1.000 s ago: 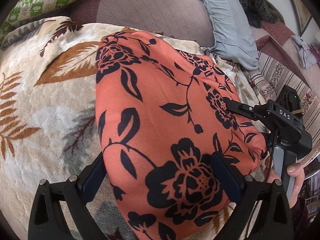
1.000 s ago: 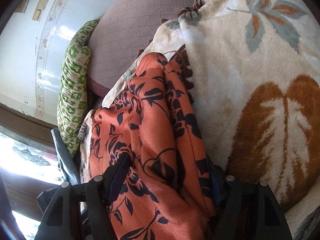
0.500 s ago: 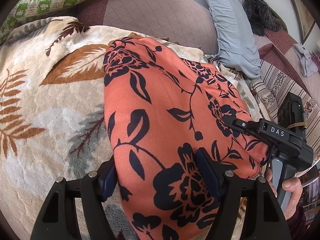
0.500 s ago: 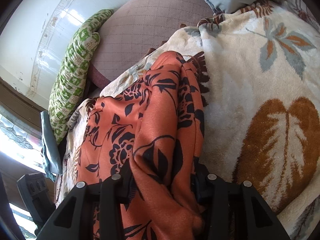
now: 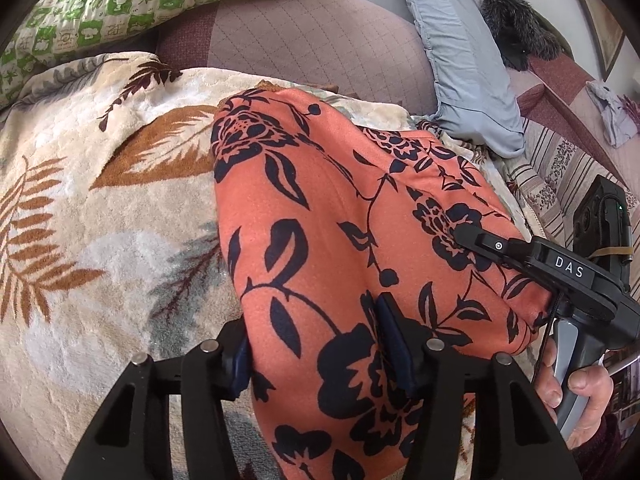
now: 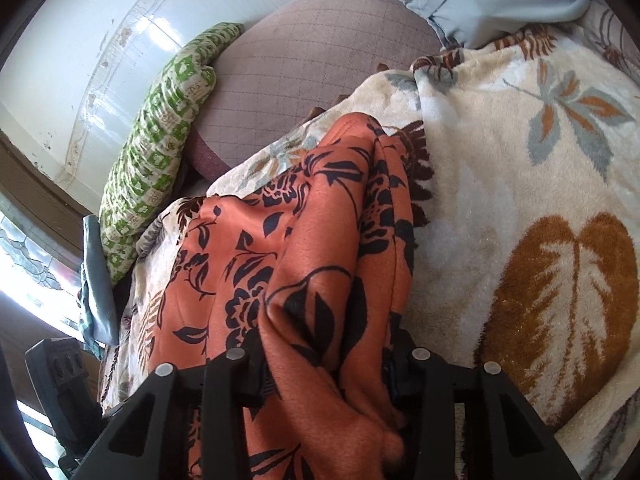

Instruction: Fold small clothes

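An orange garment (image 5: 320, 200) with a dark flower print lies on a cream leaf-patterned blanket (image 5: 100, 240). My left gripper (image 5: 316, 332) straddles its near edge. The jaws are closing, with a wide hump of cloth between them, and one pad sits at the cloth's left edge. In the right wrist view my right gripper (image 6: 326, 340) is shut on a thick bunch of the garment (image 6: 320, 220), which rises off the blanket (image 6: 520, 160) there; its jaws are still closing a little. The right gripper's finger (image 5: 480, 240) lies on the garment's right side, held by a hand (image 5: 576, 392).
A green-and-white pillow (image 5: 120, 0), a mauve quilted cushion (image 5: 300, 36) and a grey-blue pillow (image 5: 460, 52) lie beyond the garment. A dark furry thing (image 5: 516, 24) sits at the far right. A bright window (image 6: 24, 272) is at the left of the right wrist view.
Both pairs of jaws have narrowed around the cloth. The right gripper has risen and rolled, pulling its bunch of garment up. The left gripper has stayed in place.
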Demonstrator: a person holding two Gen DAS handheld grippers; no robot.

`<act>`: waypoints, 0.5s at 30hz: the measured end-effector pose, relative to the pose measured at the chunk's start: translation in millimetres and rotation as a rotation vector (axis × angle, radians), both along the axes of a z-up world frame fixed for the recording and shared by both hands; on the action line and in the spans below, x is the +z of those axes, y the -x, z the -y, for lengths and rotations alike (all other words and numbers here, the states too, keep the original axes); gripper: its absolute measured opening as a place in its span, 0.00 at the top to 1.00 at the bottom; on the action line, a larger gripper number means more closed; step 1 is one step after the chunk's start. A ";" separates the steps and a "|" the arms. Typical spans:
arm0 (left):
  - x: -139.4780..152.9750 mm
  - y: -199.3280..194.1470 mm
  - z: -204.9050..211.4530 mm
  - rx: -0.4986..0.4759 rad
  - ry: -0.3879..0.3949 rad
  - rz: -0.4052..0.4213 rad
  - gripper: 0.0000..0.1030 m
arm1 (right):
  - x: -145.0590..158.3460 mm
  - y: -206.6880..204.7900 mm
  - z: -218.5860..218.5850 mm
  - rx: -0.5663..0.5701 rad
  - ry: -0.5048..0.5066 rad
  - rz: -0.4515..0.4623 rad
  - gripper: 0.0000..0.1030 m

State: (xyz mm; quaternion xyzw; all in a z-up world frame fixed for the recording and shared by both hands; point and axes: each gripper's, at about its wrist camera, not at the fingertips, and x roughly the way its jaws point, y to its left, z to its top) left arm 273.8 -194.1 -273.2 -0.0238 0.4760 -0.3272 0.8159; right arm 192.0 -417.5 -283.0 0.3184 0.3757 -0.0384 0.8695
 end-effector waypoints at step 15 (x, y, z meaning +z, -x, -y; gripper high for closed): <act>-8.0 -4.5 -1.9 0.041 -0.052 0.008 0.17 | -21.6 -3.8 12.0 -0.030 -0.075 -0.072 0.39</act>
